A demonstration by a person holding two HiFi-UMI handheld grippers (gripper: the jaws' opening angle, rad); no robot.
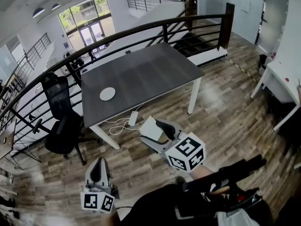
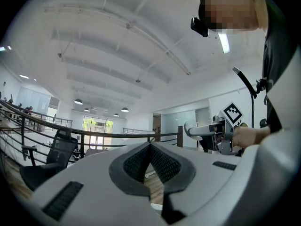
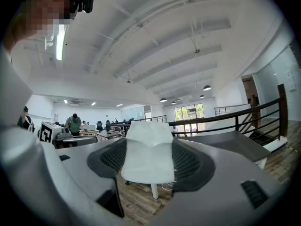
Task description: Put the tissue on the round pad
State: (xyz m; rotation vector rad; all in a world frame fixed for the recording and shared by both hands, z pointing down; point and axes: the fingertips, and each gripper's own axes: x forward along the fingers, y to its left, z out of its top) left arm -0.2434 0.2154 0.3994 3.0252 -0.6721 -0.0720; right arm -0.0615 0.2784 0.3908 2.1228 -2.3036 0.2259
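Note:
A white folded tissue point(image 1: 150, 128) sticks out from between the jaws of my right gripper point(image 1: 157, 128), which is shut on it, held in the air in front of the dark grey table point(image 1: 141, 74). In the right gripper view the tissue point(image 3: 148, 152) fills the gap between the dark pads point(image 3: 190, 161). The round white pad point(image 1: 107, 93) lies on the table's near left part, well beyond the gripper. My left gripper point(image 1: 98, 172) hangs low at the left over the wooden floor, its jaws shut with nothing between them point(image 2: 150, 149).
A black office chair point(image 1: 63, 121) stands left of the table. A white power strip with cables point(image 1: 133, 118) lies on the floor under the table's front edge. A black railing point(image 1: 141, 32) runs behind the table. A white desk point(image 1: 282, 79) stands at the right.

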